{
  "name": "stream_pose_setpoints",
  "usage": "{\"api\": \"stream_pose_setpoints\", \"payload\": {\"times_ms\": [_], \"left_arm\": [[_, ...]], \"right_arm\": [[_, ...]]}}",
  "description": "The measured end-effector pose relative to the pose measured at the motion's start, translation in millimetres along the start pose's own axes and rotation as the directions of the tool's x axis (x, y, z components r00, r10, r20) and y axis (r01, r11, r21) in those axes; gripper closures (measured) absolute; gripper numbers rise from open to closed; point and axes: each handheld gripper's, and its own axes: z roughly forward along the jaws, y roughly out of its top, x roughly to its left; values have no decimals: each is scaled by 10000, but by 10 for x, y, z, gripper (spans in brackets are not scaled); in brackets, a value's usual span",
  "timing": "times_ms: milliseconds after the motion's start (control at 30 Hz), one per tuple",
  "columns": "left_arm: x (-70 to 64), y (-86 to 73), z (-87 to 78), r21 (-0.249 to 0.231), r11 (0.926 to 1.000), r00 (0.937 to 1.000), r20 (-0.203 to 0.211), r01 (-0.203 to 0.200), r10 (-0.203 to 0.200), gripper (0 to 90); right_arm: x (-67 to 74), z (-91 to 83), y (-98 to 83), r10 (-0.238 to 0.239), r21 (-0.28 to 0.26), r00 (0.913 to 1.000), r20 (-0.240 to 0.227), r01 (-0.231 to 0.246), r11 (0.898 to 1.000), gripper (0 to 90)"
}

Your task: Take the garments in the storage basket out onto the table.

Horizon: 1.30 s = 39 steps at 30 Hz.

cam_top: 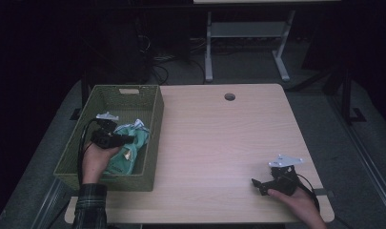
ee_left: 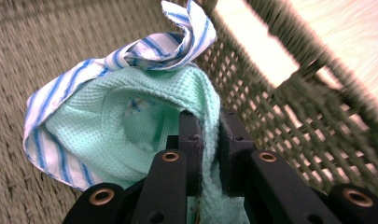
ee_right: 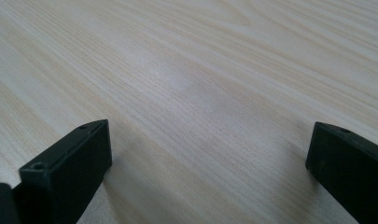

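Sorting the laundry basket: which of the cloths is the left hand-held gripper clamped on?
The mint-green waffle cloth; the left hand-held gripper pinches its fold. The blue-striped white cloth merely wraps around it, ungripped.

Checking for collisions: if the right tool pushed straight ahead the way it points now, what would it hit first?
Probably nothing soon. The right tool, jaws open, points left across the bare table; its own view shows bare wood ahead. Farther along that line stands the green basket, though depth is hard to judge.
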Motion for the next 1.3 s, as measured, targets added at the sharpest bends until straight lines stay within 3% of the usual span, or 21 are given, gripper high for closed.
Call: {"api": "stream_pose_setpoints", "payload": {"times_ms": [300, 333, 533, 733, 800, 1133, 1233, 1300], "left_arm": [[25, -8, -98, -1191, 9928, 9998, 162, -80, 100, 806], [25, -12, -123, -1544, 9879, 9997, 253, 102, -64, 807], [67, -3, -213, -2320, 9721, 9963, 840, 353, -162, 808], [68, 31, -282, -2703, 9623, 9945, 1049, 315, -31, 809], [60, 69, -344, -2943, 9551, 9927, 1207, 326, 33, 810], [48, 180, -536, -3356, 9420, 9920, 1202, 37, 389, 814], [47, 211, -604, -3562, 9344, 9907, 1292, 58, 432, 814], [48, 238, -645, -3536, 9354, 9904, 1281, -35, 522, 813]], "right_arm": [[1, 0, 0, -3, 3, 10000, -11, 3, 10000, 0], [1, 0, 0, -7, 2, 10000, -12, 7, 10000, 0], [1, 0, 0, -4, 4, 10000, -13, 4, 10000, 0], [1, 0, 0, -7, 3, 10000, -15, 7, 10000, 0], [1, 0, 0, -6, -3, 10000, -17, 6, 10000, 0], [1, 1, 0, 3, -15, 10000, -14, -3, 10000, 0], [2, 1, 0, 10, -13, 10000, -17, -10, 10000, 0], [1, 1, 0, 4, -17, 10000, -13, -4, 10000, 0]]}}
